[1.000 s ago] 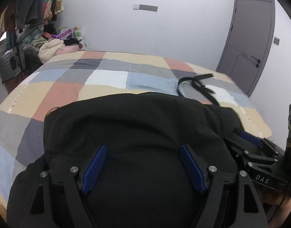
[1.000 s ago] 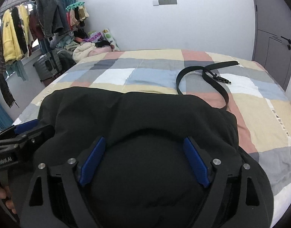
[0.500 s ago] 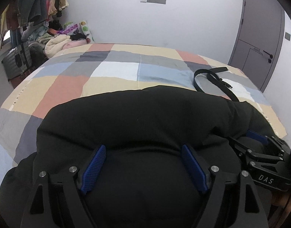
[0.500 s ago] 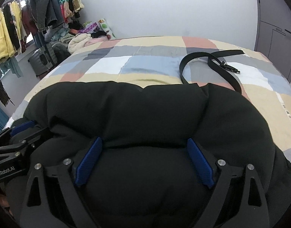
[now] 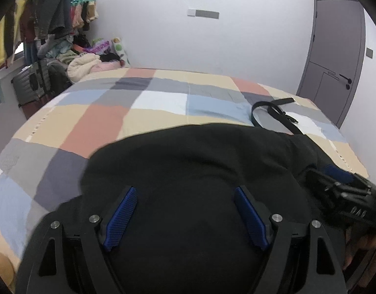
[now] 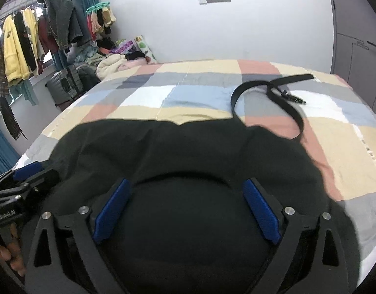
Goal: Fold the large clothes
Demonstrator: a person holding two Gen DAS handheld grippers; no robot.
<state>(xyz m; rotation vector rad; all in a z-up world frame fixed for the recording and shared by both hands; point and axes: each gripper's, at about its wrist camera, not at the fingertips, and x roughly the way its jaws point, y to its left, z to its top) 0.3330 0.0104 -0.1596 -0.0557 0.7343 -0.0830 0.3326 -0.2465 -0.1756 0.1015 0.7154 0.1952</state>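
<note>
Right now we hold both grippers low over the near end of the bed (image 5: pixel 163 103), side by side. Our left gripper (image 5: pixel 185 214) has its jaws spread wide, blue pads (image 5: pixel 121 218) apart, with the black garment (image 5: pixel 200 161) bunched between them and draped over the frame. Our right gripper (image 6: pixel 186 210) stands the same, jaws spread, dark cloth mounded between its pads (image 6: pixel 261 210). The garment lies in a heap on the checked bedspread's near edge. Just beyond its far edge a black belt (image 6: pixel 269 90) lies looped on the bedspread.
</note>
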